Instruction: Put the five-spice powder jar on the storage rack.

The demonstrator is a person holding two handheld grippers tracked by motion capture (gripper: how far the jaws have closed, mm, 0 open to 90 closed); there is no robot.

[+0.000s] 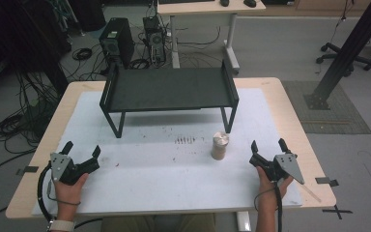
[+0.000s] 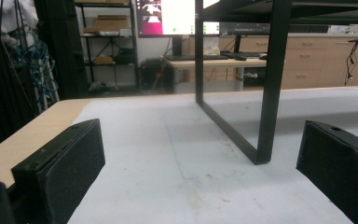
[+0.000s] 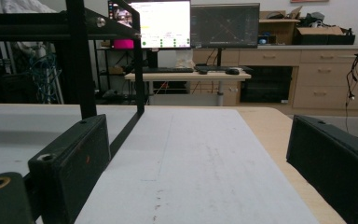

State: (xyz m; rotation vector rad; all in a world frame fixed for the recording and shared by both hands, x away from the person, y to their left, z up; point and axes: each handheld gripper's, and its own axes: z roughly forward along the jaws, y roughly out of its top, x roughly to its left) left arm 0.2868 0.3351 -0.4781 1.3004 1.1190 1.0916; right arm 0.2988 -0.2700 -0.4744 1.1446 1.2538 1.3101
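High view: left gripper (image 1: 82, 151) sits lower left of frame, held by left hand (image 1: 70, 186), jaws spread wide w/ nothing btwn them, resting on the white mat (image 1: 149, 169). Right gripper (image 1: 268, 145) is lower right, in right hand (image 1: 270, 186), jaws also wide apart & empty. The small cylinder (image 1: 220, 145), tan w/ a metal-looking top, stands upright on the mat just right of frame centre, near the right gripper but apart from it, to its left. Black shelf (image 1: 169, 89) stands on the mat in the upper middle, behind the cylinder; nothing on top of it. Left gripper view: both black jaws at bottom corners, bare mat btwn them, shelf leg (image 2: 270, 84) ahead at centre-right. Right gripper view: jaws far apart at bottom corners, shelf frame (image 3: 81, 60) at upper left, mat running ahead, wooden table edge (image 3: 270, 126) at right.
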